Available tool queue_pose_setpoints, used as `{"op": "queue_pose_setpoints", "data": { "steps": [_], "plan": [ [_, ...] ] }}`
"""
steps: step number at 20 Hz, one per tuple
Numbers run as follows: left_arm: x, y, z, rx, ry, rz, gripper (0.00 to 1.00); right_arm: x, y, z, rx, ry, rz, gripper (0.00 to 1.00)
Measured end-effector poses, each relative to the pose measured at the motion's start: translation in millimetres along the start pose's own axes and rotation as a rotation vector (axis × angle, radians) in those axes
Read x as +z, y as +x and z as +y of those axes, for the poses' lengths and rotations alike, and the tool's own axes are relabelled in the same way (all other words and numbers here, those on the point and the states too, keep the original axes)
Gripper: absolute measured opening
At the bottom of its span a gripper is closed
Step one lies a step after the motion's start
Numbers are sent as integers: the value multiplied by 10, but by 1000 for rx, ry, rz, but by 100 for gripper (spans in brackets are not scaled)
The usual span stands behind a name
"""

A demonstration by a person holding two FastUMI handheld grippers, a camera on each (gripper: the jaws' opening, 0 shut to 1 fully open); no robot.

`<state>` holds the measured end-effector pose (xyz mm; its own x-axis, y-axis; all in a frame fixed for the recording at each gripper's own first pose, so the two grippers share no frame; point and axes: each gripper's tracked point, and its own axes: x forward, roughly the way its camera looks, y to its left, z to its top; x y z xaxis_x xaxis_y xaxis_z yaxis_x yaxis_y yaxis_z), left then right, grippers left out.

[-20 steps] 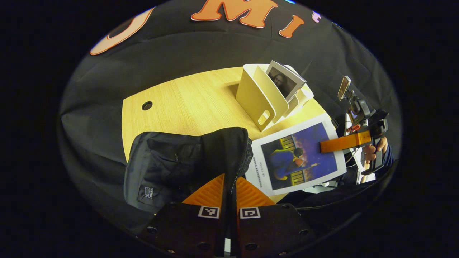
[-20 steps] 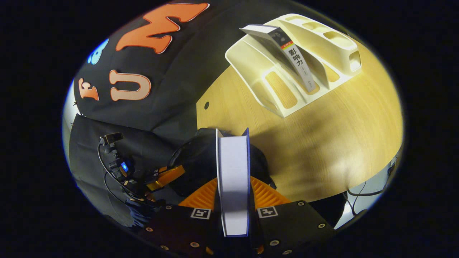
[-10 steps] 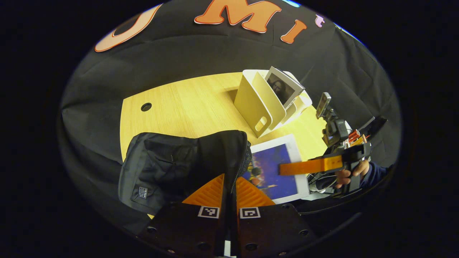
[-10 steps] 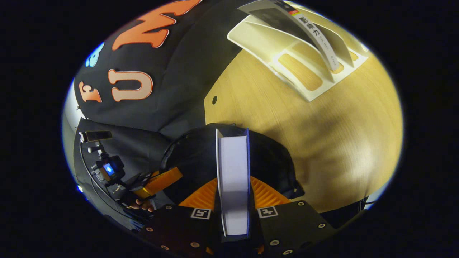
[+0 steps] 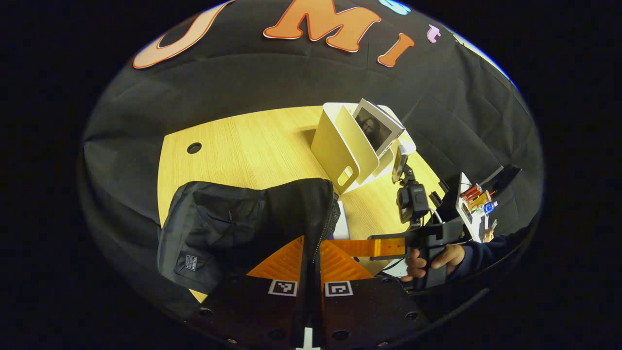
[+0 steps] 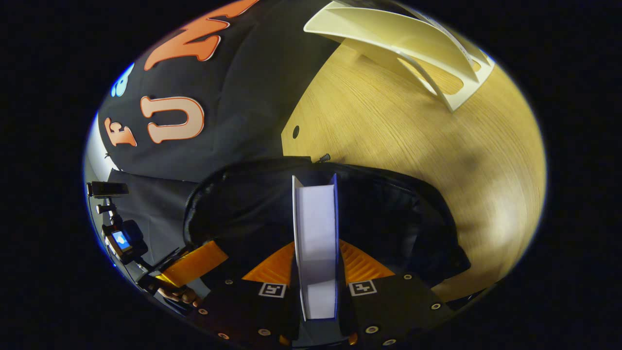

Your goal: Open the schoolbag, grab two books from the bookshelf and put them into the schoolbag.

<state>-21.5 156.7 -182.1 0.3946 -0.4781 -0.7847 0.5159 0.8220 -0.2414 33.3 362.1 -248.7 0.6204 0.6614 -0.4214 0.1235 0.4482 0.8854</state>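
Note:
The black schoolbag [image 5: 228, 223] lies on the wooden table [image 5: 252, 146]. My left gripper [image 5: 312, 240] is shut on the bag's zippered edge and holds the flap up. In the right gripper view, my right gripper [image 6: 316, 243] is shut on a thick book [image 6: 315, 218], page edges facing the camera, low over the bag's dark opening [image 6: 243, 214]. From the left gripper view, the right gripper [image 5: 384, 246] reaches in behind the flap, where a white sliver of the book [image 5: 341, 221] shows. A second book [image 5: 375, 127] leans in the cream bookshelf [image 5: 335, 146].
The bookshelf [image 6: 413, 43] stands at the table's far side, with bare wood between it and the bag. A cable hole [image 5: 194, 148] is in the table's left part. A hand [image 5: 430, 257] and dark sleeve hold the right gripper. Black cloth surrounds the table.
My right gripper has carried the book leftward and down to the bag's opening; its cover is now hidden behind the flap. The left gripper has kept hold of the bag's edge.

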Motion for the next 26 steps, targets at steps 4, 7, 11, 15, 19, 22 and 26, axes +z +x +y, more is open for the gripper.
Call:
{"op": "queue_pose_setpoints", "data": {
  "steps": [4, 7, 11, 15, 19, 22, 26],
  "plan": [
    [14, 17, -52, -17, -12, -6, 7, -80, 208, 21, 14, -9, 4, 24],
    [23, 17, -60, -13, -21, -4, 7, -127, 377, 14, 4, 3, 22, 34],
    [19, 29, 26, 34, -40, 2, 7, -252, 465, -206, -115, -50, 125, 44],
    [-21, 38, 57, 81, -46, 9, 7, -360, 213, -408, -229, -168, 237, 100],
    [-69, 80, 64, 115, -63, 23, 7, -293, -214, -527, -299, -288, 302, 98],
    [-102, 117, 51, 124, -84, 27, 7, 53, -650, -720, -391, -391, 257, 99],
    [-117, 175, 29, 133, -93, 35, 6, 472, -1126, -840, -471, -435, 217, 98]
  ]
}}
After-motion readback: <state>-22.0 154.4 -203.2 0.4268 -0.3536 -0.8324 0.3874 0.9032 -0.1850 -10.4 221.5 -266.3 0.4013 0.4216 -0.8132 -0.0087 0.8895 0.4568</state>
